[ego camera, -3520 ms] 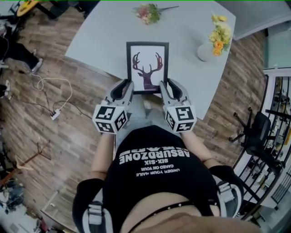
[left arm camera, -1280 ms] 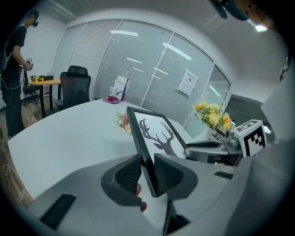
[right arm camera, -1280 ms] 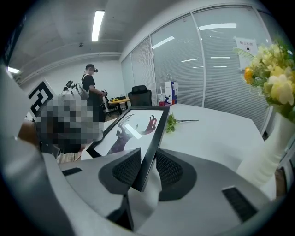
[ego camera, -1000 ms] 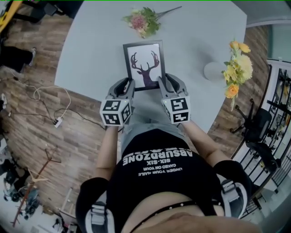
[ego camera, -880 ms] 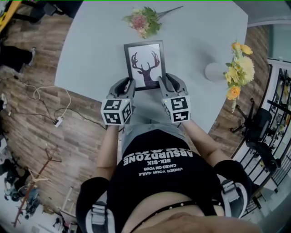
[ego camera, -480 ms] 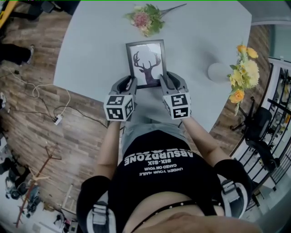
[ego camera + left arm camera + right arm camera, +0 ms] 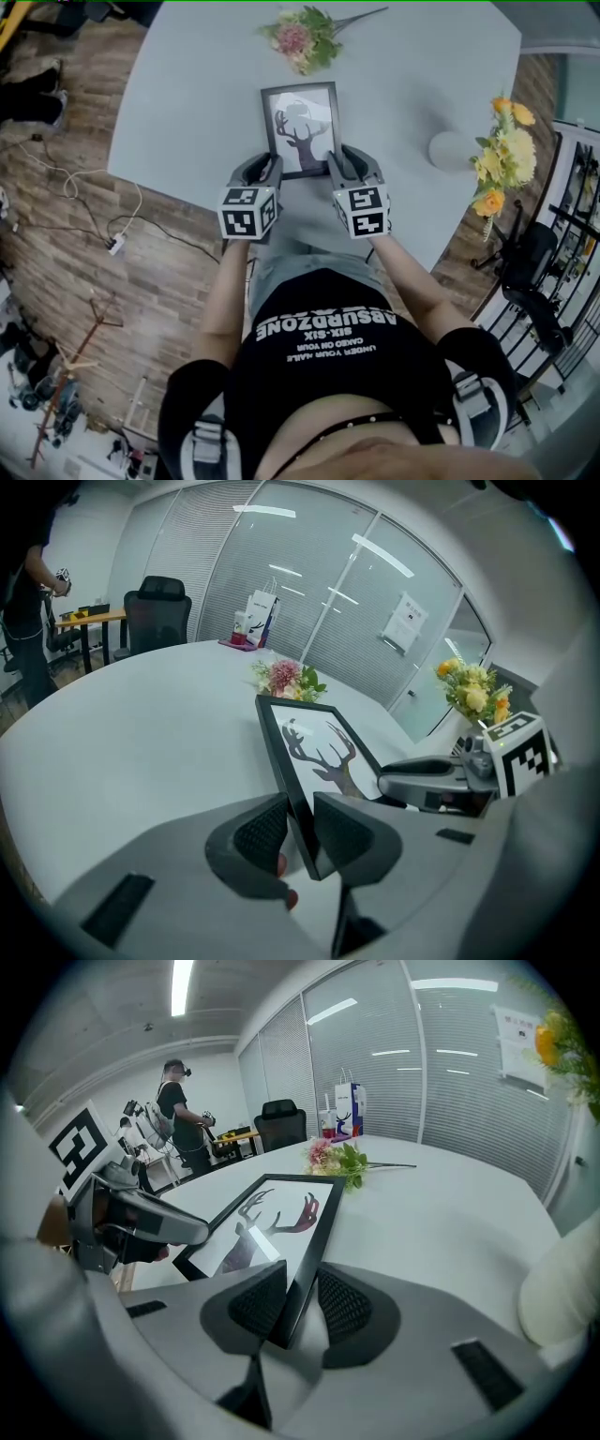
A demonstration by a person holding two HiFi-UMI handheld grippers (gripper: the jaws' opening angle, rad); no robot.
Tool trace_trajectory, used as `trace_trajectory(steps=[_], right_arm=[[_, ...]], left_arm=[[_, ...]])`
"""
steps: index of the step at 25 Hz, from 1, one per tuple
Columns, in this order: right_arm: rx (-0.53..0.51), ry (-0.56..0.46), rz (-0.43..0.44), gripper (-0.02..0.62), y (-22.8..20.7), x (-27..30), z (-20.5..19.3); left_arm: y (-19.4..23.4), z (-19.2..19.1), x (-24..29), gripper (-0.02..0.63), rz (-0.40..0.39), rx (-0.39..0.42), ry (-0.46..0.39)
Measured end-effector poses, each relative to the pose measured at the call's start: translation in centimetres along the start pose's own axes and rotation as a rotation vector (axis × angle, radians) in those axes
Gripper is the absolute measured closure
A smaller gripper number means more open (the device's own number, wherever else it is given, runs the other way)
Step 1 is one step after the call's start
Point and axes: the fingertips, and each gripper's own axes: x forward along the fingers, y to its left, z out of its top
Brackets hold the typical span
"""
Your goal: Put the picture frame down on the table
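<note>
A black picture frame (image 7: pixel 300 127) with a deer silhouette print is held over the grey table (image 7: pixel 187 94), tilted, its far edge low toward the tabletop. My left gripper (image 7: pixel 269 167) is shut on the frame's near left corner, and the jaws pinch the black edge (image 7: pixel 319 752) in the left gripper view (image 7: pixel 298 832). My right gripper (image 7: pixel 335 161) is shut on the near right corner, clamping the edge of the frame (image 7: pixel 272 1222) in the right gripper view (image 7: pixel 300 1302). Whether the far edge touches the table is unclear.
A pink bouquet (image 7: pixel 300 33) lies on the table just beyond the frame. A white vase (image 7: pixel 450 148) with yellow flowers (image 7: pixel 502 155) stands at the right. An office chair (image 7: pixel 159 611) and a person (image 7: pixel 183 1115) stand past the table. Cables lie on the wooden floor (image 7: pixel 84 216).
Both grippers have carried the frame forward over the table toward the bouquet, and the frame lies a little flatter than before.
</note>
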Motion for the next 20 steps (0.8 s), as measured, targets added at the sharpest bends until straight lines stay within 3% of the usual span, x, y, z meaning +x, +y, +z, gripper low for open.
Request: trace_trajectory(steps=[20], right_arm=[[0.044,0.065,-0.016,0.481,-0.5,2.3,-2.1]], left_arm=[[1.1,-1.7,2.3,0.508,0.041,0.001,0.061]])
